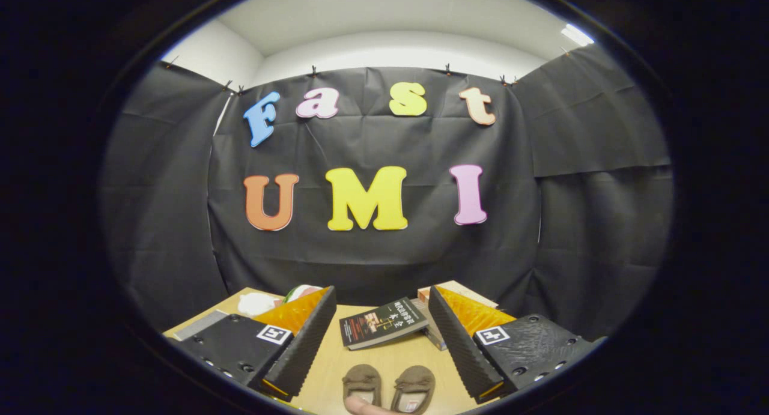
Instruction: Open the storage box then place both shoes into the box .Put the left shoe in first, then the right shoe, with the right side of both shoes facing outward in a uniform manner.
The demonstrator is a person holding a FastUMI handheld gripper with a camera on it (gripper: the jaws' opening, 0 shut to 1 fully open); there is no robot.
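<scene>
Shoes (pixel 389 388), a brown pair side by side on the tabletop (pixel 384 358) with toes pointing away toward the book (pixel 382 323), lie between and below the wide-open, empty tongs (pixel 382 337), a fingertip (pixel 360 406) touching their heels.

The two brown shoes (pixel 389 391) lie between the gripper (pixel 382 343) fingers, spread wide with nothing held, and their near ends are cut off at six o'clock. A fingertip (pixel 360 406) pokes in there, covering part of the left one; the rest of the hand is cut off. At ten o'clock from the shoes, a white lump (pixel 255 304) and a green-and-pink thing (pixel 302 292) sit half hidden behind the left finger, too little showing to tell what they are. At one o'clock, the stack of books (pixel 441 295) is mostly hidden behind the right finger. The dark book (pixel 383 324) bears print too small to tell.
</scene>
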